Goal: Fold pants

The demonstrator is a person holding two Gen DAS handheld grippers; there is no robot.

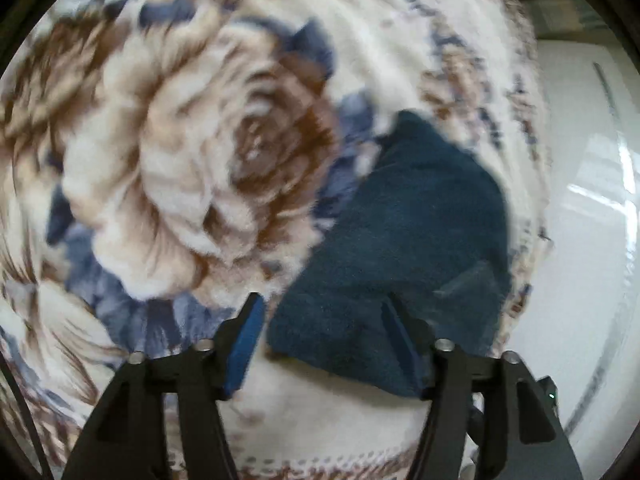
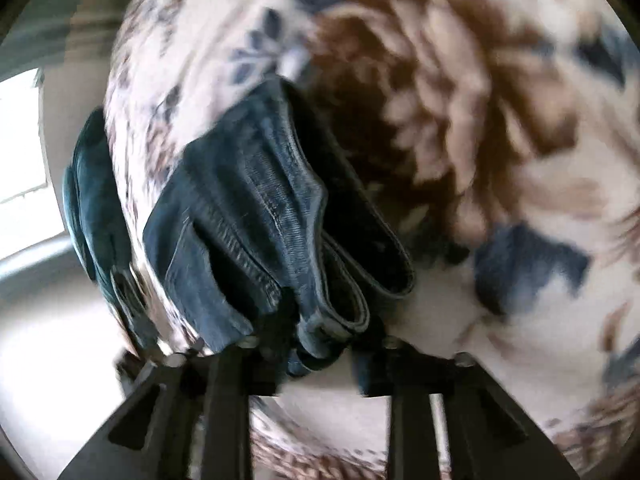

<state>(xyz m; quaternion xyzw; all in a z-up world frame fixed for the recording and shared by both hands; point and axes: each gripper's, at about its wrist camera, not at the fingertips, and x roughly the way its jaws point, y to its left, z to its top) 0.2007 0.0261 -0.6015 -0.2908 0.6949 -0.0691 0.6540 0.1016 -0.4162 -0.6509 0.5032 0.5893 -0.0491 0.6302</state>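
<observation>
Dark blue pants lie on a floral blanket in the left wrist view, reaching to the blanket's right edge. My left gripper is open and empty, its fingers just above the near end of the cloth. In the right wrist view the pants show seams and a folded hem. My right gripper is shut on the bunched denim, which hangs forward from between its fingers over the blanket.
The blanket's edge drops off to a glossy white floor at the right of the left wrist view and at the left of the right wrist view. Part of the dark cloth hangs over that edge.
</observation>
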